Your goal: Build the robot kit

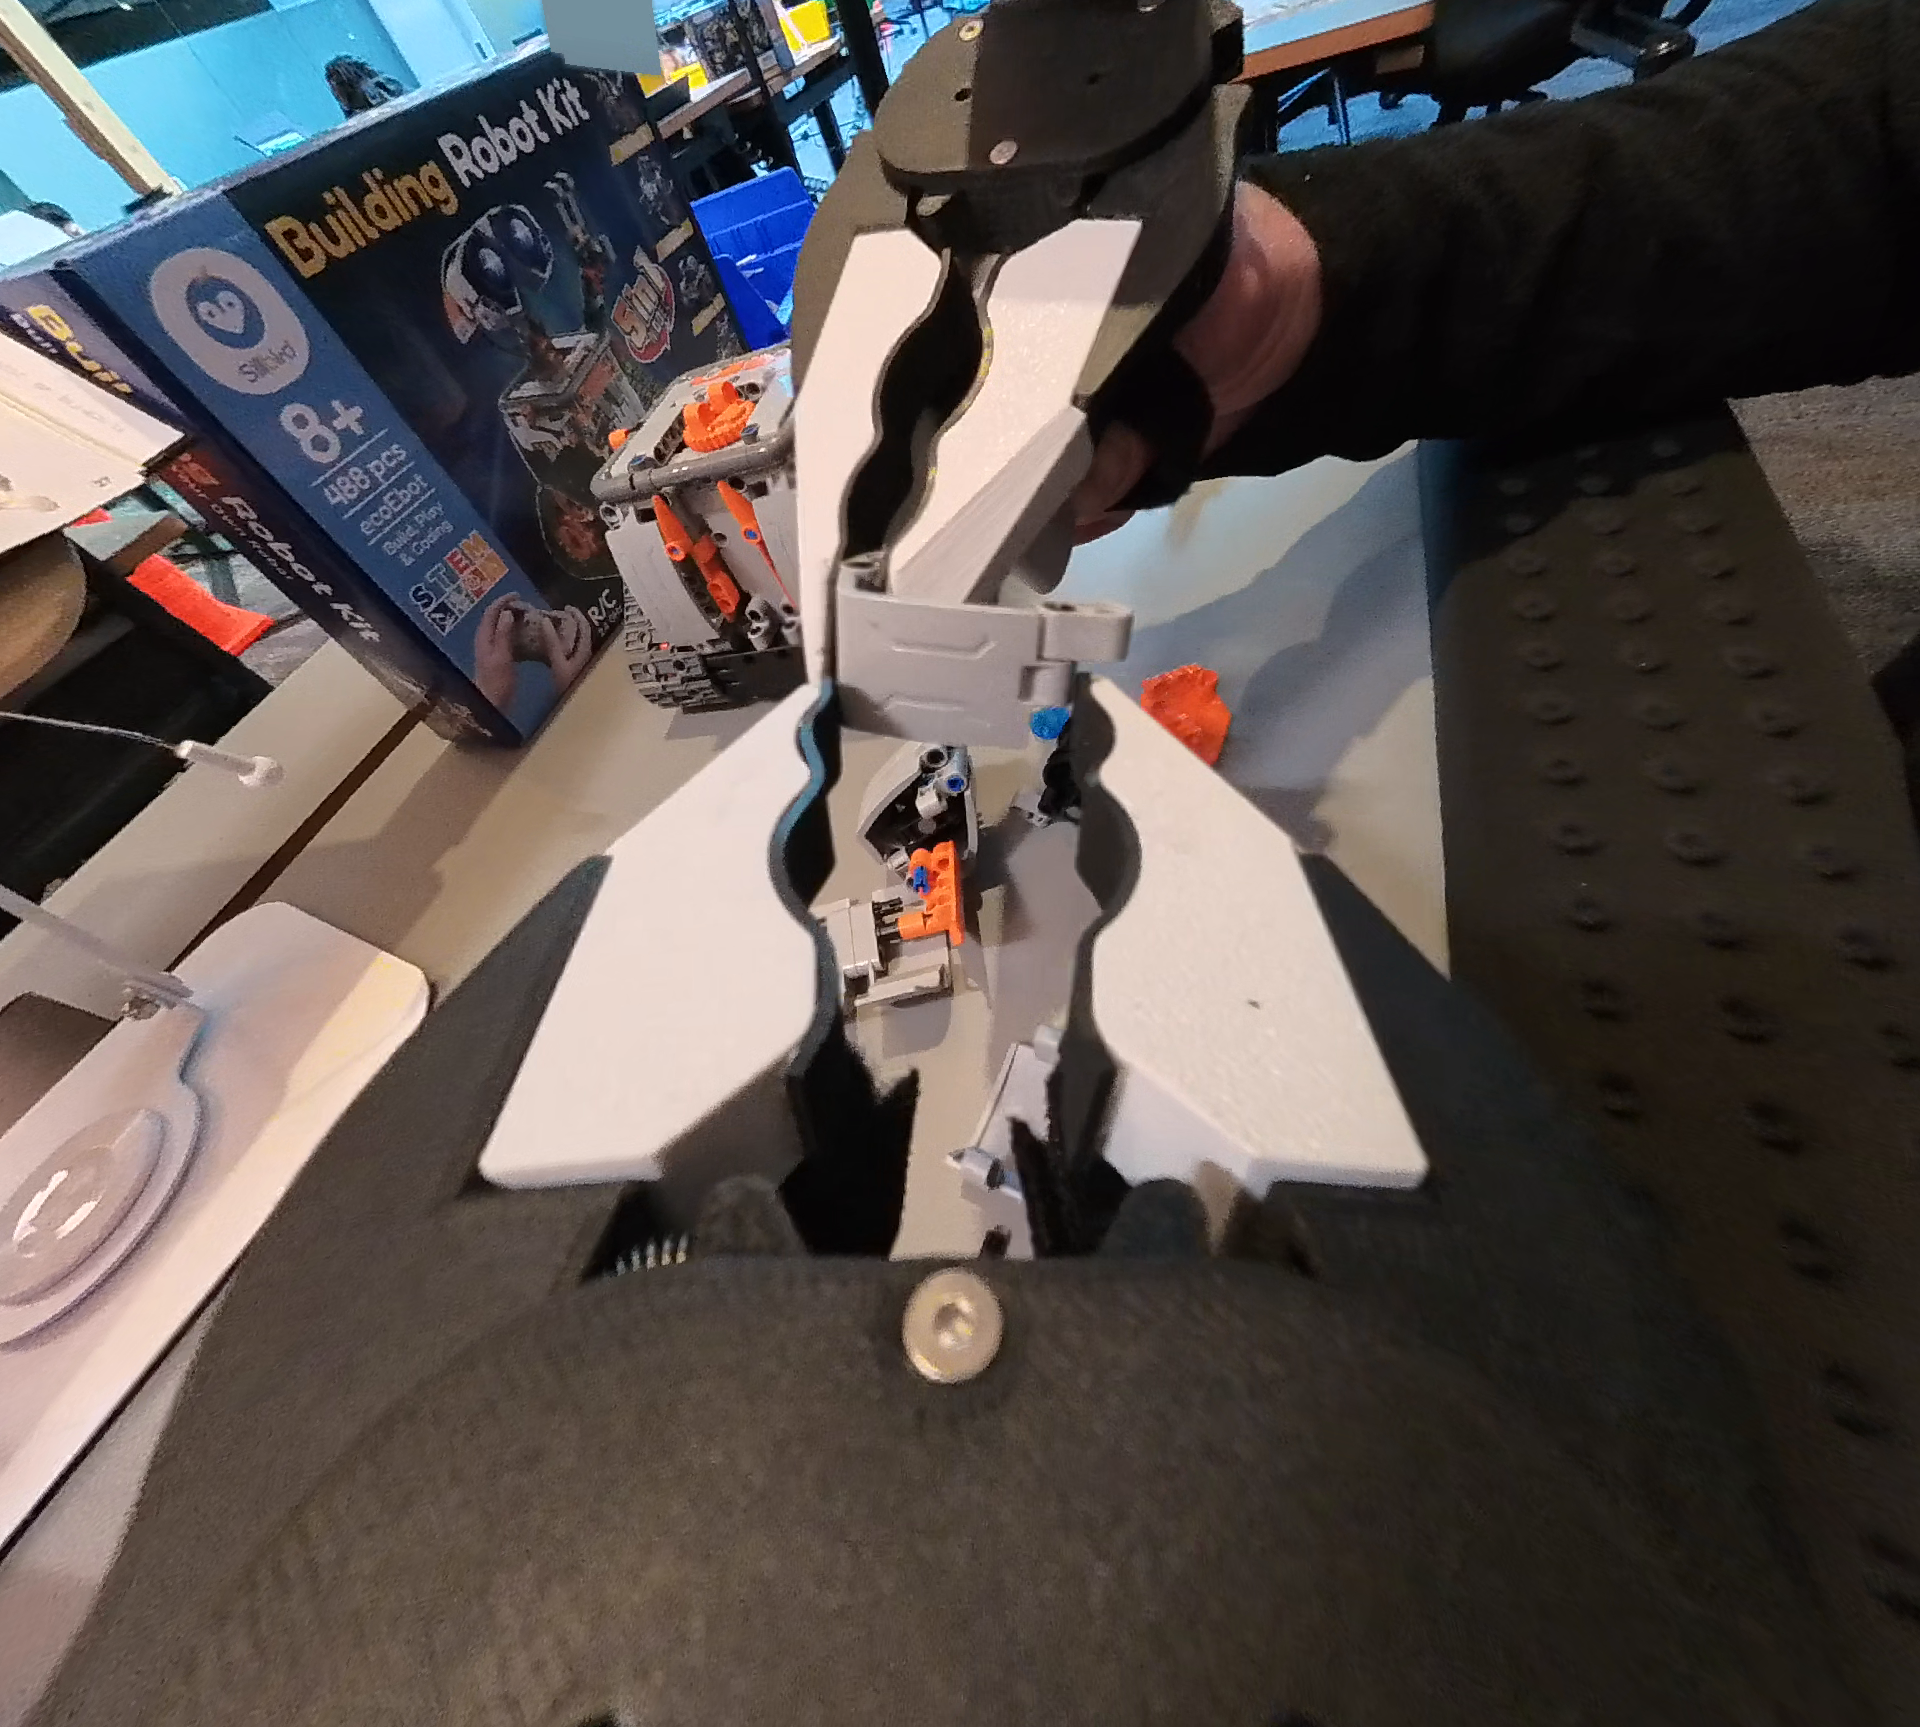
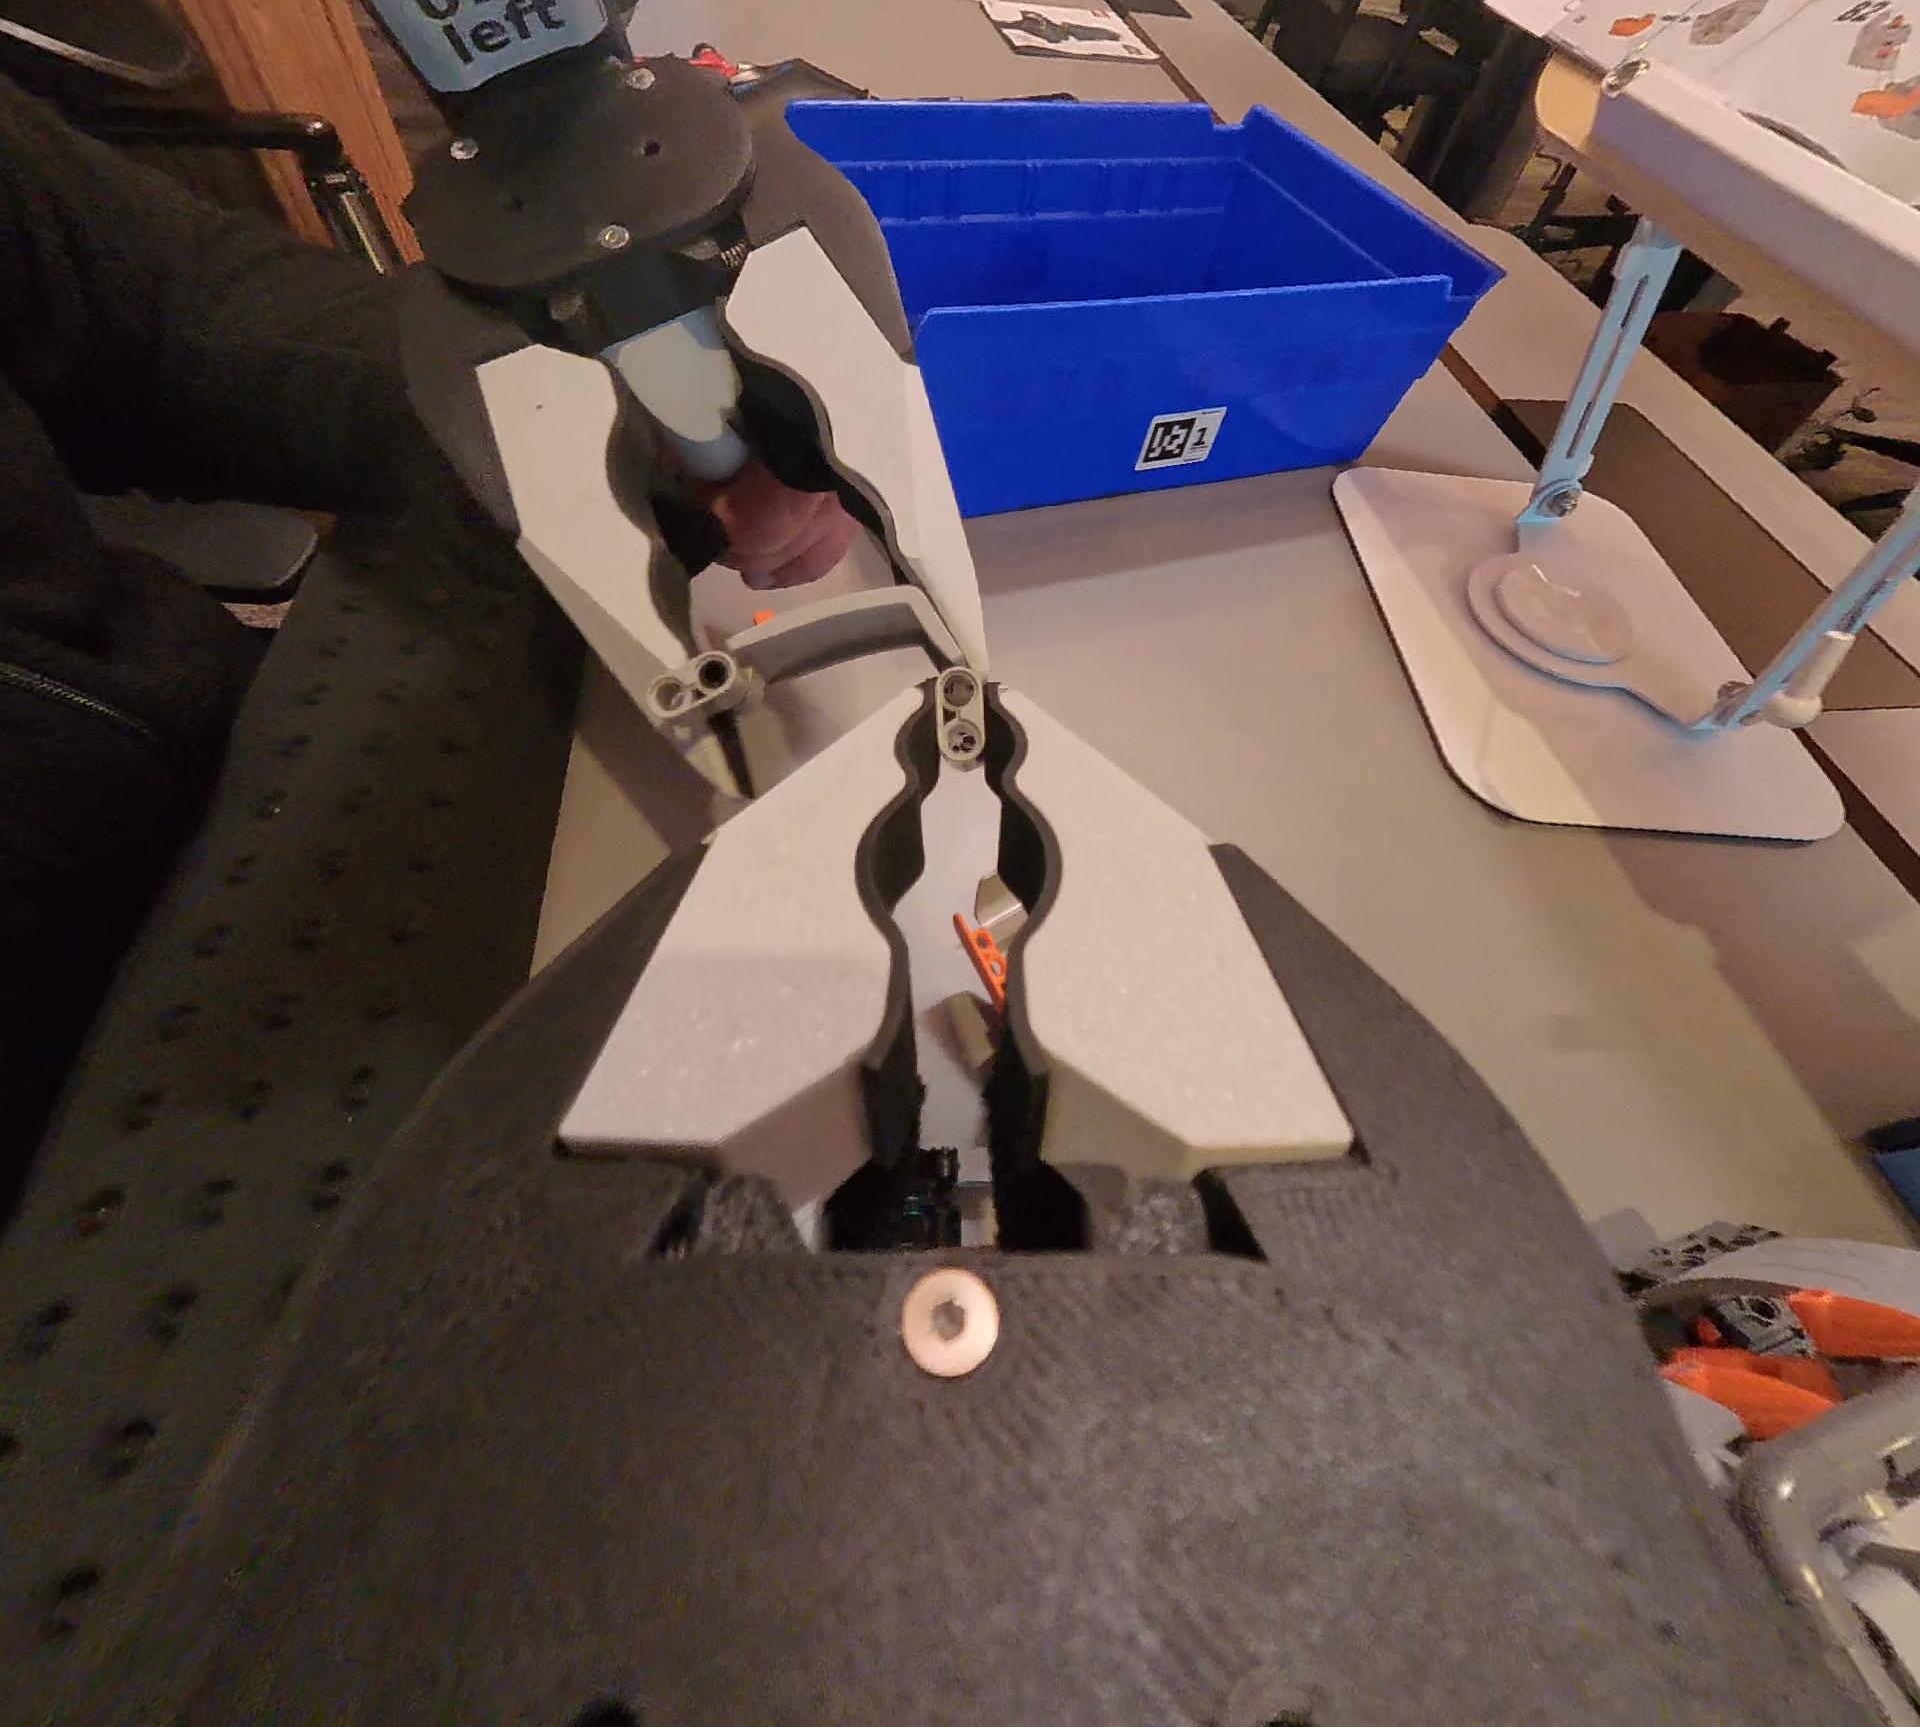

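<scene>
A grey toy-brick panel [image 1: 935,659] is held above the table by both grippers. My left gripper [image 1: 956,701] is shut on it, one fingertip on each side edge. My right gripper [image 2: 961,721] is shut on a small two-hole grey connector [image 2: 958,719] at the panel's corner. In the left wrist view the right gripper [image 1: 862,565] comes down from above onto the panel's top left corner. In the right wrist view the left gripper [image 2: 821,680] spans the curved panel [image 2: 831,628]. A small grey and orange brick assembly [image 1: 914,856] lies on the table under the panel.
A half-built grey and orange robot model [image 1: 707,534] and the dark blue kit box [image 1: 416,430] stand behind. A loose orange piece [image 1: 1184,711] lies to the right. A blue bin [image 2: 1143,306], a white stand base [image 2: 1558,669] and a black perforated mat [image 1: 1662,846] surround the spot. My two grippers' fingertips are within a few centimetres of each other. Both grippers' tips are roughly 15 centimeters from the loose orange piece [image 1: 1184,711].
</scene>
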Demonstrator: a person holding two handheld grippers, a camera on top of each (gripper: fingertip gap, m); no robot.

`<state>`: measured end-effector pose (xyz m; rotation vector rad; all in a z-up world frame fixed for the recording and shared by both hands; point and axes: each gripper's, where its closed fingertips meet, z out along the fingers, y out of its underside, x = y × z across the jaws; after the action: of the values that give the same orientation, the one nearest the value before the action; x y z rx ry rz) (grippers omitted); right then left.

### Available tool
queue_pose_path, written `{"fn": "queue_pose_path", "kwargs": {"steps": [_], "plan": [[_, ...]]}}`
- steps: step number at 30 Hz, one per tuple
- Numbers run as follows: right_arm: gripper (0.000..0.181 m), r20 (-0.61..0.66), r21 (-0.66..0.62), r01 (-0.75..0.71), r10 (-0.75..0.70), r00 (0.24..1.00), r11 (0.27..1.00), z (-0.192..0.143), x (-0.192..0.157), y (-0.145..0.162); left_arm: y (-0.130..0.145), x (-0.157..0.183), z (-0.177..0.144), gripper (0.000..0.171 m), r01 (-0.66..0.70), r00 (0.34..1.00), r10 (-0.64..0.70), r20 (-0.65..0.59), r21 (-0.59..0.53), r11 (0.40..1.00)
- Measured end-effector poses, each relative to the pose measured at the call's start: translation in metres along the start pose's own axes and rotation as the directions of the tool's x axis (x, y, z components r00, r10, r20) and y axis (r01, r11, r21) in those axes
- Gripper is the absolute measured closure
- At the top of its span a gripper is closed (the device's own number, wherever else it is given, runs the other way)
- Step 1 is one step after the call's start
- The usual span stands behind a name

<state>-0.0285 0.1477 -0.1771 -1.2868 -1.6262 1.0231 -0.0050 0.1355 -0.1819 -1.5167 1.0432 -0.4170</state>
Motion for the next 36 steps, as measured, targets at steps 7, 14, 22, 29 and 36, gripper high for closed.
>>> {"fn": "queue_pose_path", "kwargs": {"steps": [7,14,22,29,36], "plan": [[0.177,0.013,0.011,-0.015,0.015,1.0,1.0,0.0,-0.002,0.0,-0.002,0.0,-0.001,0.131,-0.062,0.998,0.062,0.034,0.008,0.998],[0.177,0.01,0.021,-0.026,0.026,1.0,0.999,0.0,0.0,0.0,-0.004,-0.002,-0.001,0.131,-0.021,1.0,0.02,0.02,0.038,0.999],[0.172,-0.004,0.019,-0.036,0.037,0.999,0.999,-0.003,0.004,0.0,-0.009,-0.009,-0.006,0.131,0.047,0.999,-0.049,0.016,0.085,0.995],[0.167,-0.044,0.026,-0.034,0.035,0.998,0.999,-0.008,0.013,0.0,-0.007,-0.012,-0.005,0.131,0.065,0.998,-0.067,0.019,0.086,0.994],[0.165,-0.076,-0.008,0.007,-0.008,0.997,1.0,-0.007,0.016,0.004,-0.007,-0.014,-0.006,0.131,0.088,0.996,-0.09,0.016,0.094,0.992]]}}
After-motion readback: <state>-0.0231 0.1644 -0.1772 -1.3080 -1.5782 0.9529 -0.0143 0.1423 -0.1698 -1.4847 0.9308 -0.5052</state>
